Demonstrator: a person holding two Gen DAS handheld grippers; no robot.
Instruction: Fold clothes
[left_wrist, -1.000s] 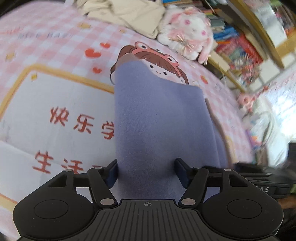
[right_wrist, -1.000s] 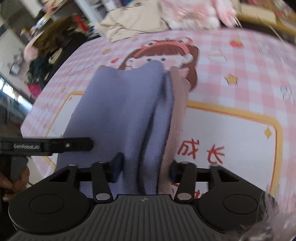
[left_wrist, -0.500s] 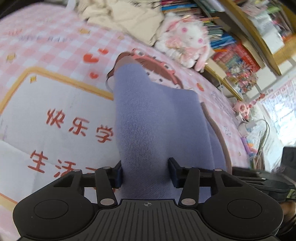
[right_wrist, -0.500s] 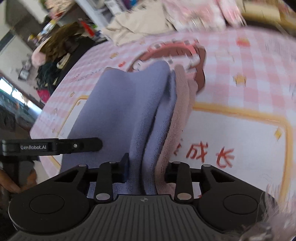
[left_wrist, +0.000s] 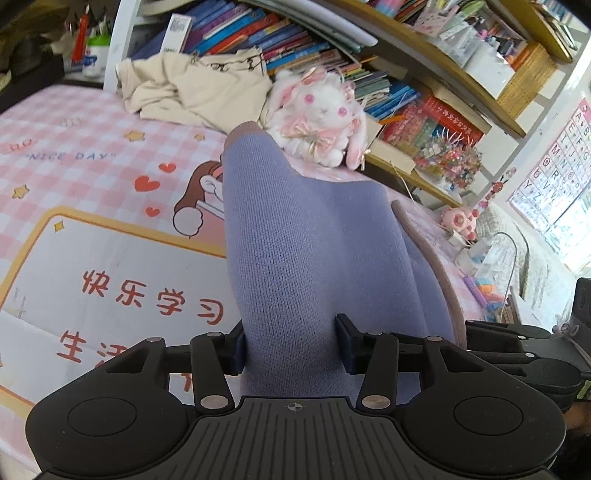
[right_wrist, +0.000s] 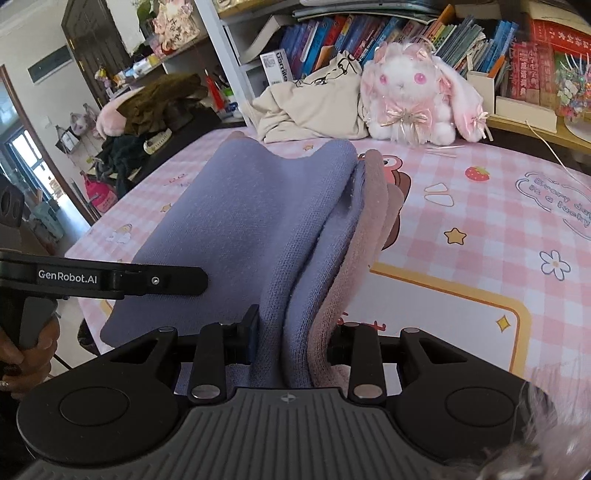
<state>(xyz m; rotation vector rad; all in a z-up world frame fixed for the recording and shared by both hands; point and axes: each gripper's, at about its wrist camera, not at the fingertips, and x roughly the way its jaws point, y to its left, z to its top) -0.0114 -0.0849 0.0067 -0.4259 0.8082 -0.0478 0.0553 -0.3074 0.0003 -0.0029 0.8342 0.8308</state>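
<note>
Knit (left_wrist: 314, 258) lifted higher, both claws pinching folds.

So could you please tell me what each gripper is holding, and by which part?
Both hold the purple knit garment along its near edge: the left gripper on one bunched end, the right gripper on the other, with its pink layer.

We note a pink checked bed cover (left_wrist: 92, 122) with cartoon prints beneath crowded bookshelves (right_wrist: 388, 33). A white plush rabbit (right_wrist: 413, 96) and a heap of beige cloth (right_wrist: 314, 107) sit against them. A dark door (right_wrist: 96, 44) stands far left; daylight enters through a window (left_wrist: 561, 206) at right.
</note>
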